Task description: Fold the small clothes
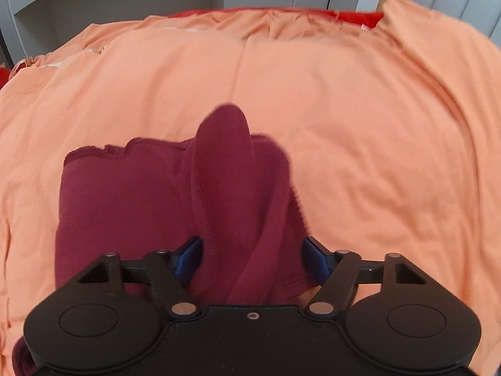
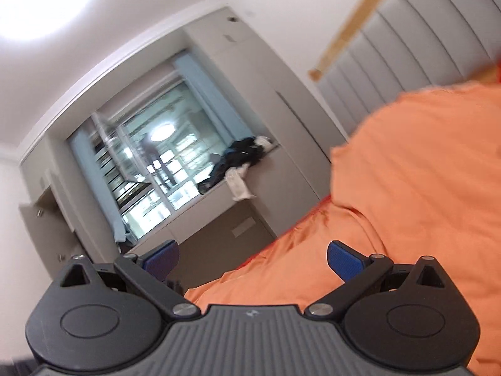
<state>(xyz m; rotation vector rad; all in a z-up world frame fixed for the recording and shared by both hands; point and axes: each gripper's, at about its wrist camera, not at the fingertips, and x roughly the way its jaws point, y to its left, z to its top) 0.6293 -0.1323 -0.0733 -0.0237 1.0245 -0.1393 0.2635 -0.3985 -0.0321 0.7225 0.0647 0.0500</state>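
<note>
A dark maroon knit garment (image 1: pixel 141 203) lies in a folded heap on the orange sheet (image 1: pixel 344 109), seen in the left wrist view. A fold of it rises in a hump and runs back between the blue pads (image 1: pixel 191 257) of my left gripper (image 1: pixel 253 257). The jaws stand wide apart and the cloth hangs loosely in the gap; the pads do not clamp it. My right gripper (image 2: pixel 253 260) is open and empty, rolled to one side, pointing level over the orange sheet (image 2: pixel 422 172) toward the room. The garment is not in the right wrist view.
A grey padded headboard (image 2: pixel 407 40) stands behind the bed. Red bedding (image 1: pixel 353 17) shows under the sheet's far edge. Beyond the bed are grey cabinets and a window (image 2: pixel 150 163) with a dark heap of clothes (image 2: pixel 238 156) on its sill.
</note>
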